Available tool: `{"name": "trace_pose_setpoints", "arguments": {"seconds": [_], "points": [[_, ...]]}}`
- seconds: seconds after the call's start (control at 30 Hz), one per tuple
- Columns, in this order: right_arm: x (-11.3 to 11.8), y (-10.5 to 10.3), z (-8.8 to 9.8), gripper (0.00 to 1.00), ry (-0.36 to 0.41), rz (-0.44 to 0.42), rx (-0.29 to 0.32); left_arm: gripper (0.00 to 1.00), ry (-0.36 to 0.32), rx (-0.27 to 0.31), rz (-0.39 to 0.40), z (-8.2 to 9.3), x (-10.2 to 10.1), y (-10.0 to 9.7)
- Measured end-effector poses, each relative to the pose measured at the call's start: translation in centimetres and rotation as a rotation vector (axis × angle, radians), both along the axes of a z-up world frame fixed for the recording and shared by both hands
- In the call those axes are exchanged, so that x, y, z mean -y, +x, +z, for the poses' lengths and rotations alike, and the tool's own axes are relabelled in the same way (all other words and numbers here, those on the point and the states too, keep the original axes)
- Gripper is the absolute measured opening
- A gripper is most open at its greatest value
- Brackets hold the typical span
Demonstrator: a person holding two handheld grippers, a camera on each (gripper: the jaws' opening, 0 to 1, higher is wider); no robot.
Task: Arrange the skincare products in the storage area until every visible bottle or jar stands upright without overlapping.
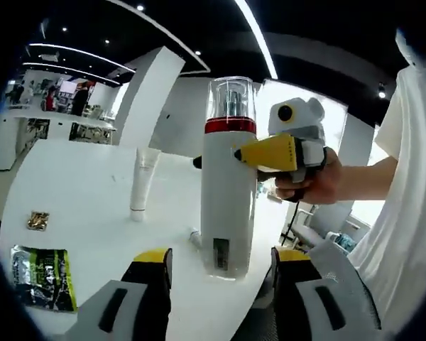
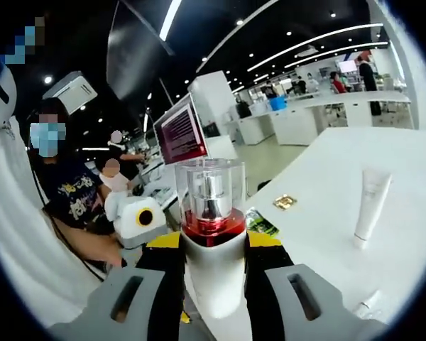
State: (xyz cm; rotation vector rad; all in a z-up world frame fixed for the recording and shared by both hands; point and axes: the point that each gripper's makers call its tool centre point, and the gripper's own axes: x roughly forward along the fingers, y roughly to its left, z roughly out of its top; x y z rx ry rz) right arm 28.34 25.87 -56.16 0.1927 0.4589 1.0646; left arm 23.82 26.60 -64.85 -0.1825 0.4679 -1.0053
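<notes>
Clutter on the white table [image 1: 85, 192] is light. From the left gripper view we see a white tube [image 1: 143, 179] standing on its cap, well behind and to the left of the tall bottle [image 1: 228, 192], a small gold packet [image 1: 37, 220] further left, and a green and black sachet [image 1: 42, 275] lying flat near the table's edge. A small white thing lies just beside the bottle's foot on its left; we cannot tell what it is. None of these touches the bottle.

The bottle stands upright on the table, white, with a red band and a clear cap. The right gripper [image 1: 236, 155] comes in from the right, held level in a person's hand [image 1: 314, 181], its yellow jaws closed on the bottle's upper body just under the red band. From the right gripper view we see the same grip from behind: the two jaws press the bottle's white shoulder from both sides, with the clear cap rising above them.

The left gripper [image 1: 221, 257] sits low in front of the bottle, jaws spread wide. The bottle's base stands between them, but we cannot tell if they touch it. A person in white clothing stands at the right
</notes>
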Motion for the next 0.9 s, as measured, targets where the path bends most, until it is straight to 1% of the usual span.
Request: {"name": "trace_pose_setpoints", "arguments": {"seconds": [0.07, 0.1, 0.13, 0.17, 0.2, 0.23, 0.27, 0.3, 0.37, 0.4, 0.43, 0.5, 0.53, 0.57, 0.63, 0.67, 0.7, 0.73, 0.77, 0.87, 0.9], "points": [[0.9, 1.1, 0.0, 0.29, 0.000, -0.023, 0.008, 0.72, 0.044, 0.006, 0.033, -0.4, -1.2, 0.1], [1.4, 1.8, 0.0, 0.29, -0.003, -0.036, 0.011, 0.75, 0.068, 0.018, 0.053, -0.6, -2.0, 0.2], [1.8, 2.3, 0.0, 0.29, -0.007, -0.048, 0.018, 0.79, 0.079, 0.023, 0.075, -0.6, -2.5, 0.4], [2.1, 2.8, 0.0, 0.29, -0.011, -0.060, 0.025, 0.82, 0.089, 0.031, 0.103, -0.6, -3.0, 0.6], [2.6, 3.5, -0.1, 0.29, -0.015, -0.073, 0.033, 0.85, 0.112, 0.037, 0.164, -0.6, -4.0, 1.1], [3.1, 4.2, -0.1, 0.29, -0.014, -0.088, 0.039, 0.88, 0.133, 0.074, 0.197, -0.4, -4.7, 1.5], [3.3, 4.4, -0.1, 0.29, -0.013, -0.092, 0.039, 0.91, 0.165, 0.107, 0.225, -0.3, -5.4, 1.7], [3.8, 5.1, -0.2, 0.29, -0.011, -0.106, 0.043, 0.93, 0.190, 0.127, 0.240, -0.3, -5.8, 1.8], [4.5, 5.9, -0.3, 0.29, -0.016, -0.127, 0.054, 0.98, 0.232, 0.147, 0.272, -0.6, -6.7, 1.7], [5.0, 6.5, -0.4, 0.29, -0.021, -0.142, 0.064, 1.00, 0.231, 0.144, 0.295, -0.8, -7.1, 1.6], [5.4, 6.9, -0.5, 0.29, -0.023, -0.147, 0.070, 1.00, 0.238, 0.144, 0.285, -1.0, -7.2, 1.3], [6.2, 7.8, -0.9, 0.29, -0.034, -0.163, 0.080, 1.00, 0.291, 0.139, 0.311, -1.9, -8.0, 0.9], [6.8, 8.3, -1.2, 0.29, -0.042, -0.175, 0.085, 1.00, 0.305, 0.152, 0.311, -2.1, -8.1, 0.8], [7.2, 8.6, -1.4, 0.29, -0.046, -0.185, 0.085, 1.00, 0.314, 0.153, 0.310, -2.5, -8.2, 0.5], [8.0, 9.3, -1.9, 0.29, -0.055, -0.201, 0.089, 1.00, 0.331, 0.136, 0.334, -3.4, -8.7, 0.0], [8.4, 9.6, -2.2, 0.29, -0.059, -0.207, 0.089, 0.99, 0.331, 0.131, 0.334, -3.8, -8.7, -0.1], [9.0, 10.1, -2.6, 0.29, -0.063, -0.219, 0.086, 0.99, 0.381, 0.101, 0.321, -4.7, -9.0, -0.3], [9.5, 10.5, -3.0, 0.29, -0.069, -0.226, 0.090, 0.96, 0.400, 0.098, 0.319, -4.8, -9.2, -0.1], [9.8, 10.8, -3.4, 0.29, -0.073, -0.230, 0.090, 0.95, 0.385, 0.112, 0.322, -4.5, -9.0, 0.3], [10.7, 11.6, -4.3, 0.29, -0.097, -0.246, 0.095, 0.95, 0.382, 0.095, 0.335, -4.7, -9.5, 0.3], [11.3, 12.1, -4.9, 0.29, -0.107, -0.253, 0.103, 0.94, 0.387, 0.090, 0.339, -4.8, -9.6, 0.2]]}}
